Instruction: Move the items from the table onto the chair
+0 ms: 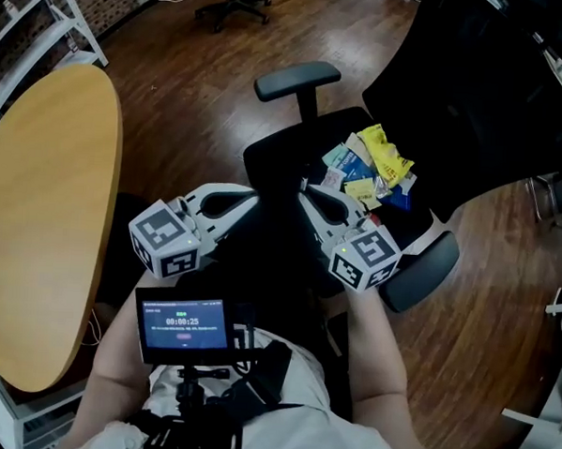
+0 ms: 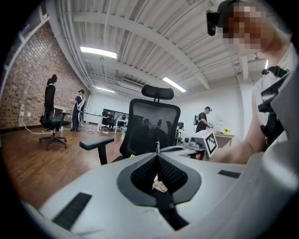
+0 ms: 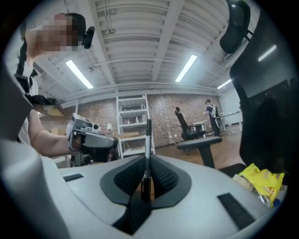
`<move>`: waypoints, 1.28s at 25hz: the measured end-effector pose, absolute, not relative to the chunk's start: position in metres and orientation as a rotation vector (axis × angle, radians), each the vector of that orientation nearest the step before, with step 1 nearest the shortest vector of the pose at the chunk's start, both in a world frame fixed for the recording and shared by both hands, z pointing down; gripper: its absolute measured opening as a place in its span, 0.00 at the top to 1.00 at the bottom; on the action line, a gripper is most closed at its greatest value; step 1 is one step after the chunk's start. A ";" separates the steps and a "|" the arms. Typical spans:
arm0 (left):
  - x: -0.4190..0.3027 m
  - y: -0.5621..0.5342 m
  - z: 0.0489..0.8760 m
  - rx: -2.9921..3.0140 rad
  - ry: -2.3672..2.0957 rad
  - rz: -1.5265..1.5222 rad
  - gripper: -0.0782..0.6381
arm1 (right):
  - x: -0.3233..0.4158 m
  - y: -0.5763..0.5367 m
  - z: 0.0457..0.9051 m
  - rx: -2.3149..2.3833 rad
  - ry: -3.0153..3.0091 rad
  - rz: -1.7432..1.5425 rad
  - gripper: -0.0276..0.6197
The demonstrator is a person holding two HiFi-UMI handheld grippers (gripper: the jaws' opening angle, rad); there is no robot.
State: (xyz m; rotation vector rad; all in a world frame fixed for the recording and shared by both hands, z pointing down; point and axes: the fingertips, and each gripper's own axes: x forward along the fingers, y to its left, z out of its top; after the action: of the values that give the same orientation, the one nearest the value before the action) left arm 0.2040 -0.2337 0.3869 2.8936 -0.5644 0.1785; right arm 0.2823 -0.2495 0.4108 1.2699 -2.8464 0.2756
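Right tool (image 3: 148, 158) and left tool (image 2: 156, 151) are hanging closed and loaded, angled toward each other. The chair (image 1: 275, 162) seat is lying just beneath them, with the packet pile (image 1: 373, 172) sitting off the right tool's outer side. Right jaws are pinching a slim black pen (image 3: 147, 140), barrel poking past the tips. It looks stiff, light and slick, and is likely to pivot. Left jaws are nipping what looks like a pale wrapper (image 2: 159, 186), probably soft, near weightless and crushable.

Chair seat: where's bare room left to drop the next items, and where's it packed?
Bare: the chair seat beside the far armrest, up to the pile of packets. Crowded: the seat's corner by the backrest, where that pile lies. The left gripper and right gripper hang over the seat's near part.
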 end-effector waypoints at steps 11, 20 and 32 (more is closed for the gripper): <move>0.223 -0.234 0.427 2.802 -0.503 0.216 0.88 | 0.381 -0.283 0.551 1.441 -2.162 0.545 0.88; 0.216 -0.234 0.438 2.781 -0.531 0.255 0.88 | 0.401 -0.296 0.621 1.275 -1.874 0.441 0.88; 0.228 -0.229 0.441 2.787 -0.495 0.283 0.88 | 0.396 -0.303 0.609 1.294 -1.868 0.345 0.73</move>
State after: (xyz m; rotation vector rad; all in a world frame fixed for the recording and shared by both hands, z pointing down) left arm 0.2282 -0.2295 0.4414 2.7866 -0.4951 0.2832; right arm 0.3965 -0.3033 0.6094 1.2940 -1.8679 0.3445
